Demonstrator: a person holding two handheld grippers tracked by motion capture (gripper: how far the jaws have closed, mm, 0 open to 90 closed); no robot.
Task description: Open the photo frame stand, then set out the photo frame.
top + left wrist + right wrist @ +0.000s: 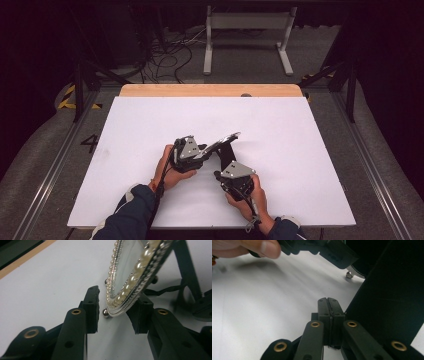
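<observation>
The right hand-held gripper (328, 301) has its jaws clenched together on nothing, just beside the black back stand (387, 295) of a pearl-rimmed, silver-framed standing mirror (130, 277). The left hand-held gripper (117, 312) is released: its jaws stand apart, the mirror's lower rim between them, one pad (91, 307) clear of the rim; whether the other touches the frame I cannot tell. The mirror leans tilted between both tools on the white bench (280, 125). Beyond its wooden far edge (210, 90) lie a grey carpeted floor (320, 65), tangled cables (165, 55) and a white metal frame (247, 37).
</observation>
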